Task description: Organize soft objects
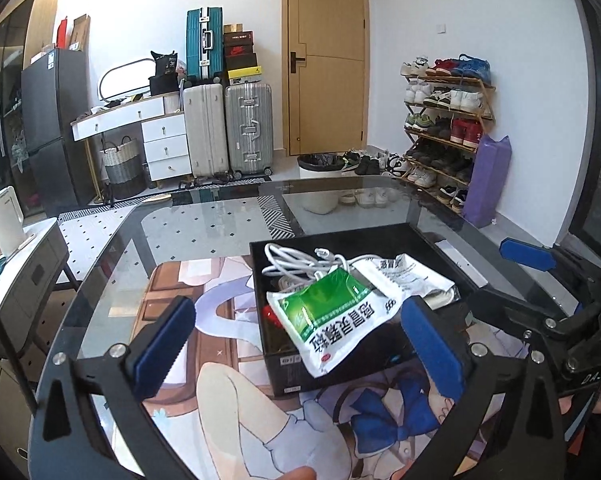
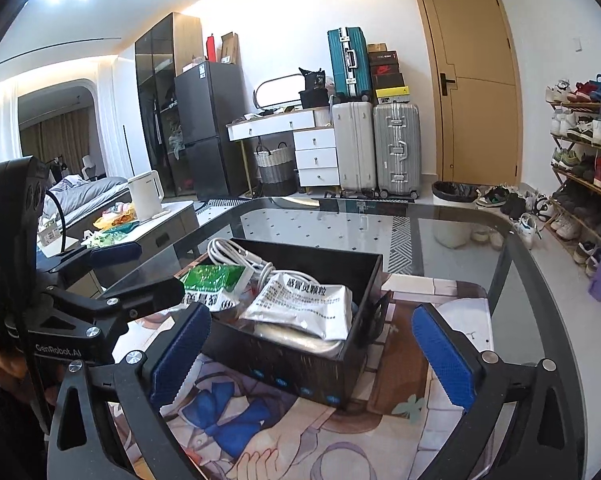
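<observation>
Hovering wide, holding nothing: left tool (image 1: 296,344), right tool (image 2: 312,356). Overhanging the black box's (image 1: 380,354) near rim, green sachet (image 1: 332,316) probably risking sliding off.

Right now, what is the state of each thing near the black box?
Left tongs: open, empty.
Right tongs: open, empty.
Black box: open top, filled.
Green packet: hangs over the box edge.
Silver packet: lies in the box.
White cable: coiled in the box.
</observation>
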A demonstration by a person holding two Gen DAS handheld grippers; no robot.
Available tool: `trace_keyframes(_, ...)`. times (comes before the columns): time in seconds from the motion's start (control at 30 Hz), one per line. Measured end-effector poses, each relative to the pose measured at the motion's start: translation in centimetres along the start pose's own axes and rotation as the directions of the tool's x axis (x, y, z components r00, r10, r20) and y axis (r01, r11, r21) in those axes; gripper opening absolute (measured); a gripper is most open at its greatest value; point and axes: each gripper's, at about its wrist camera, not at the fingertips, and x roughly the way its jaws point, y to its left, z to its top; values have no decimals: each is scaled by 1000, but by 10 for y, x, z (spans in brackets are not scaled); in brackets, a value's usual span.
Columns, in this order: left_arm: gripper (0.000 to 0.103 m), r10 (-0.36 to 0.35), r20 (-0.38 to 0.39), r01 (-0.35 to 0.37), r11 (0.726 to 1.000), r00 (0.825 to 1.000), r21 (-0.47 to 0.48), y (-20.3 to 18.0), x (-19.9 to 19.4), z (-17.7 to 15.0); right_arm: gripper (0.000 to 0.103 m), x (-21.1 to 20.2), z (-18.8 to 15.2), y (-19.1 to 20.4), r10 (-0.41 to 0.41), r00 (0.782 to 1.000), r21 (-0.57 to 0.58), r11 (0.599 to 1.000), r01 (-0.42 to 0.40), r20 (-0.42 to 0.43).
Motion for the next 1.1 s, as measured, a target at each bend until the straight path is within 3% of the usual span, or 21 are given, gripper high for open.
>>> trace_keyframes(0.67, 103, 45, 34, -44, 999, 998, -14, 8, -6, -26, 102, -13, -16, 11, -19, 998, -42, 999, 21, 52)
trace_keyframes(1.1, 103, 34, 56, -34, 999, 998, -8, 7, -9, -30, 102, -17, -18, 19, -22, 997, -75, 997, 27, 69)
